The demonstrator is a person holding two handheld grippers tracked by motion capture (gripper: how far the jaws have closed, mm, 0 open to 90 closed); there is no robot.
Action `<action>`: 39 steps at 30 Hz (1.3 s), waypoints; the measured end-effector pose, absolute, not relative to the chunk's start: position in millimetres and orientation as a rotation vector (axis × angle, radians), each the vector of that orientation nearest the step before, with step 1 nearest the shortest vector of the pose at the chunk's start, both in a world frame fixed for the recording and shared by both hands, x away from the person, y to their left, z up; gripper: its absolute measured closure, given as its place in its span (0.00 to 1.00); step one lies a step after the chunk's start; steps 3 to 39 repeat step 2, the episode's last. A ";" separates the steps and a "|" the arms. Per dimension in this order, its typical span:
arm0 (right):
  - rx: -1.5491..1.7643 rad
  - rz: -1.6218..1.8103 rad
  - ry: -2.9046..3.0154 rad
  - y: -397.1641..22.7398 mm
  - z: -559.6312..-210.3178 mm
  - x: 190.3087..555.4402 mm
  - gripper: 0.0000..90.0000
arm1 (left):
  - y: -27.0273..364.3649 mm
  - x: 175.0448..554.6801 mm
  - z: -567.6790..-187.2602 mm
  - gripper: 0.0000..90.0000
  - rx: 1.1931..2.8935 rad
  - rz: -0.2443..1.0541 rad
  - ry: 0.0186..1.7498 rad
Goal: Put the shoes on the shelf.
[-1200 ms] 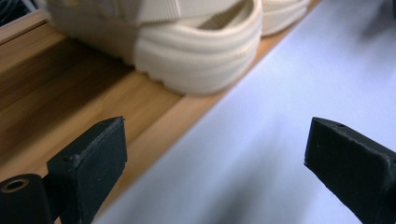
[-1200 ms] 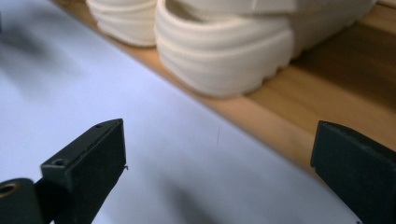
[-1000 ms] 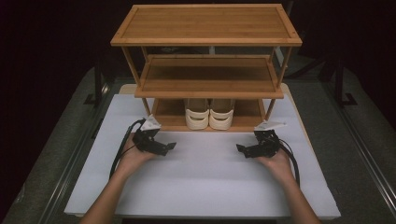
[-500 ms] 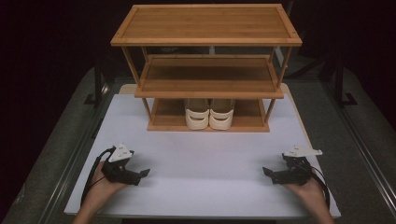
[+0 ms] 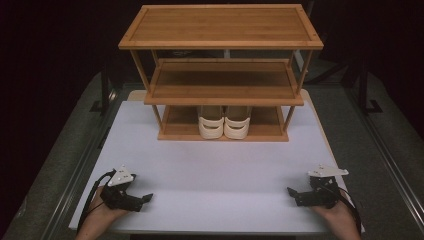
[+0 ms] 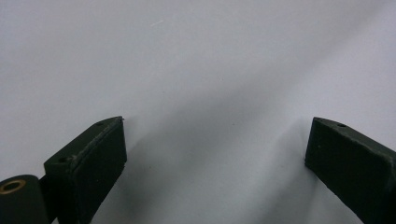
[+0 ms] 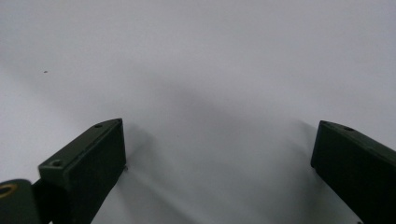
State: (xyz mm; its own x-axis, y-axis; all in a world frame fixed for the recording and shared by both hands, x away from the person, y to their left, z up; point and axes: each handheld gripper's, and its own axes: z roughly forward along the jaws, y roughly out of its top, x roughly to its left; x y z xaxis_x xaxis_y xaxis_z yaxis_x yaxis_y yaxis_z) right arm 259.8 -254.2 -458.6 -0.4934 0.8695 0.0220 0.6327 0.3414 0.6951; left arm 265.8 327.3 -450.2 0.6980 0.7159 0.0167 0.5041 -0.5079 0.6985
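The three-tier wooden shelf (image 5: 220, 75) stands at the far side of the white table (image 5: 220, 170), and the pair of white shoes (image 5: 224, 122) sits side by side on its lowest tier, toes facing the person. Nothing touches the shoes, and they sit where they sat a second ago. What has changed is the hands: a second ago both sets of tongs were up close to the shelf front, and now they are drawn back to the near edge, well apart from the shoes. The left tongs (image 5: 145, 197) rest low at the near left corner, the right tongs (image 5: 292, 192) at the near right. Both gripper views show the jaws spread wide over bare table, holding nothing. I judge the placing done and the hands retired.
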 end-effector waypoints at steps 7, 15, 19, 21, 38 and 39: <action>1.328 0.930 2.259 -254.3 -458.6 260.1 0.03 | 327.3 265.6 -450.4 0.05 2.218 0.402 0.926; 1.328 0.930 2.259 -254.3 -458.6 260.1 0.03 | 327.3 265.6 -450.4 0.05 2.218 0.402 0.926; 1.328 0.930 2.259 -254.3 -458.6 260.1 0.03 | 327.3 265.6 -450.4 0.05 2.218 0.402 0.926; 1.328 0.930 2.259 -254.3 -458.6 260.1 0.03 | 327.3 265.6 -450.4 0.05 2.218 0.402 0.926; 1.328 0.930 2.259 -254.3 -458.6 260.1 0.03 | 327.3 265.6 -450.4 0.05 2.218 0.402 0.926; 1.328 0.930 2.259 -254.3 -458.6 260.1 0.03 | 327.3 265.6 -450.4 0.05 2.218 0.402 0.926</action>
